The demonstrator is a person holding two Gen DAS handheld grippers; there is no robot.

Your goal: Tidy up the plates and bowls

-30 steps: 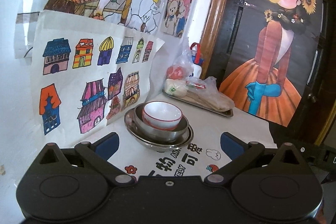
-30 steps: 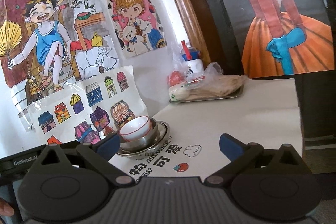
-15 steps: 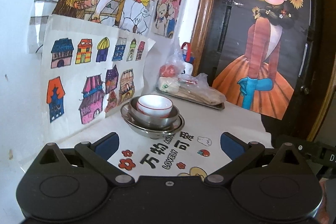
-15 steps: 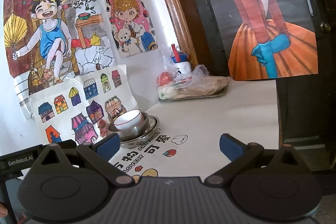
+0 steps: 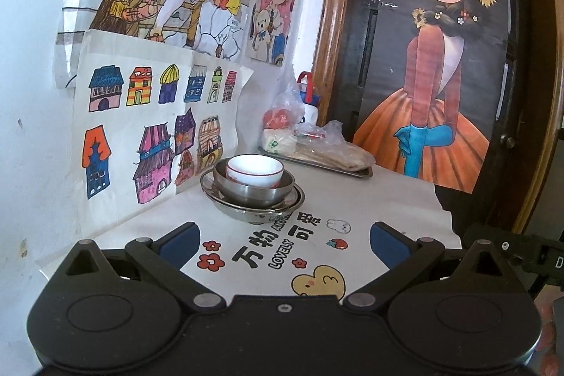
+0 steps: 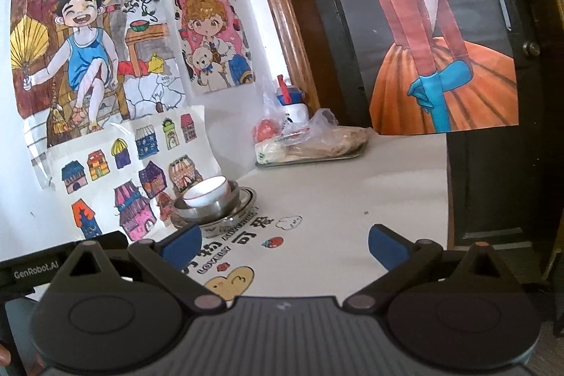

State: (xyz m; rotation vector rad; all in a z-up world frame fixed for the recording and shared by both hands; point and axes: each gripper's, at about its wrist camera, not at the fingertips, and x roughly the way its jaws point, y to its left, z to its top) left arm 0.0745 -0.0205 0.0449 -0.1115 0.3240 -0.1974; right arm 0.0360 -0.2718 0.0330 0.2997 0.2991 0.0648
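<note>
Both claws — left gripper (image 5: 283, 240) and right gripper (image 6: 283, 240) — gape wide, empty, above a printed tablecloth (image 5: 380, 199). At 12 o'clock, the china bowl (image 5: 254, 170) nests in a steel bowl (image 5: 253, 191) on a steel plate (image 5: 252, 208). Beyond, at 1 o'clock — crinkled plastic bags (image 5: 328, 147) on a flat metal tray (image 5: 359, 172).

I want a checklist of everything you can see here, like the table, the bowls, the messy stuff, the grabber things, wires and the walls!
Surface: white tablecloth printed with cartoons and lettering.
Job's things: white bowl with a red rim sits inside a steel bowl, which sits on a steel plate, near the wall.
Clutter: metal tray at the back holding bagged food; a white bottle behind it.
Grippers: left gripper and right gripper both open, holding nothing, short of the stack.
Cables: nothing seen.
Surroundings: coloured house drawings on the wall; poster on a dark door.
</note>
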